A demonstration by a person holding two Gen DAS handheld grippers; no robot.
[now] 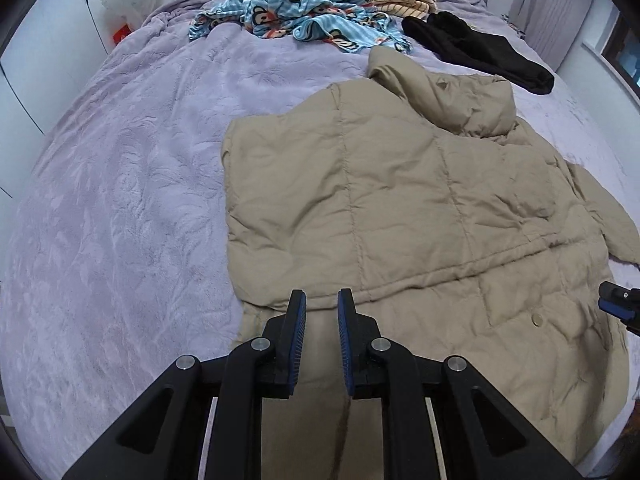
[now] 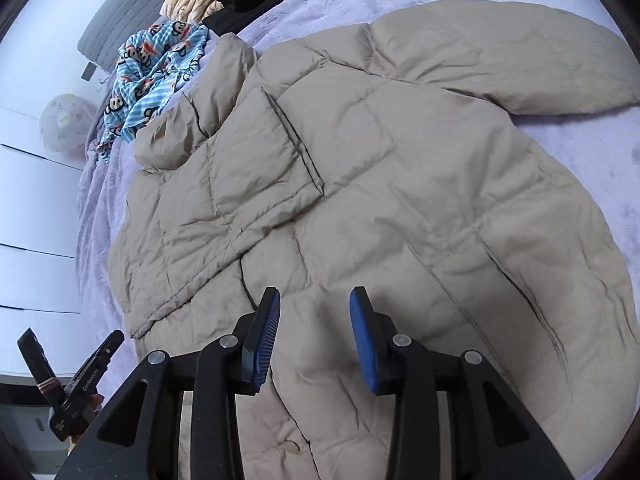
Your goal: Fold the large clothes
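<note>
Beige padded coat [image 1: 400,184] lies flat (collar toward pillows), both hand-held grippers [image 1: 322,312] [image 2: 314,312] parted, empty, above its hem.

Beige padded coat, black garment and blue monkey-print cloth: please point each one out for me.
beige padded coat [image 1: 400,200], left wrist view, on its quilted middle panel.
black garment [image 1: 480,52], left wrist view, on the middle of the pile.
blue monkey-print cloth [image 1: 304,12], left wrist view, on its crumpled middle.
</note>
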